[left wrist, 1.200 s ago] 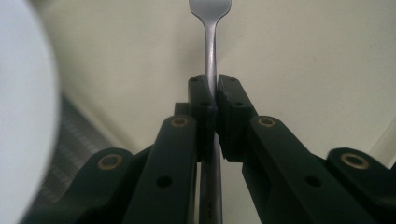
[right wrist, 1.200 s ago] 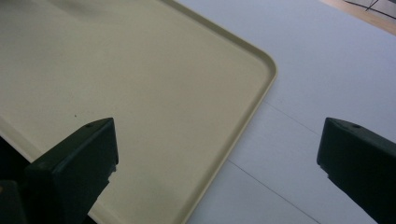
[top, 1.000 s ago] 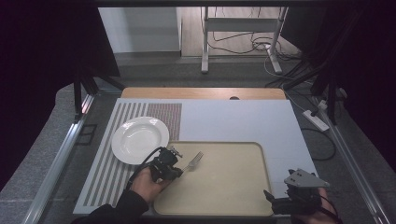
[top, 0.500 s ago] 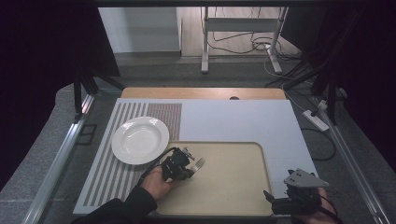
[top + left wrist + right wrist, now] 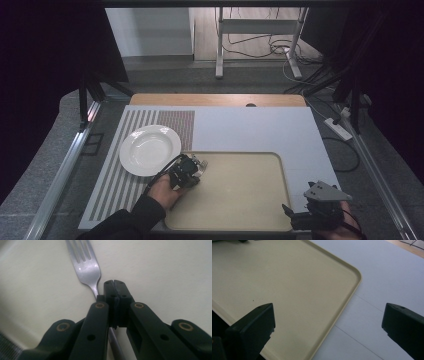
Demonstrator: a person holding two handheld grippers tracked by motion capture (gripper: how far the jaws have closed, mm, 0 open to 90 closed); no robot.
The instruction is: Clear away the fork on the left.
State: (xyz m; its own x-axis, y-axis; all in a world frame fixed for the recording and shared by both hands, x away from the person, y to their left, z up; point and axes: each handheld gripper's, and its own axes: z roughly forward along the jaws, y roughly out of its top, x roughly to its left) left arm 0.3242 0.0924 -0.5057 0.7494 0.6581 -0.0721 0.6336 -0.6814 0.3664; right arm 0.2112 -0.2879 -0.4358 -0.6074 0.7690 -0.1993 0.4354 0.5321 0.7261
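On the beige tray (image 5: 240, 200), near its far left corner, the left hand-held gripper (image 5: 192, 167) sits low over a metal fork (image 5: 86, 263); in the left gripper view its two black jaws are pressed tip to tip, and the fork's neck runs just beside and under the left jaw, so the jaws look closed beside the handle rather than around it, though whether any part of the handle is pinched lower down I cannot tell; the tines point away from the camera and the fork lies flat on the tray.

Compared with a second ago, the left hand (image 5: 165, 190) has shifted a little toward the right and onto the tray's corner; then the fork showed clear of the tool with its tines reaching to the right, and now in the high view only a glint of the tines (image 5: 202, 162) shows just past the tool's tip; the jaws have drawn together over that second to fully closed.

The white plate (image 5: 150, 149) rests on the striped mat (image 5: 107, 192) left of the tray, just beside the left tool, in the same place as before; the right hand-held gripper (image 5: 302, 217) hangs at the tray's near right corner, where it was earlier, its jaws spread wide in the right gripper view with nothing between them, above the tray rim (image 5: 347, 297) and the pale table (image 5: 260, 130).
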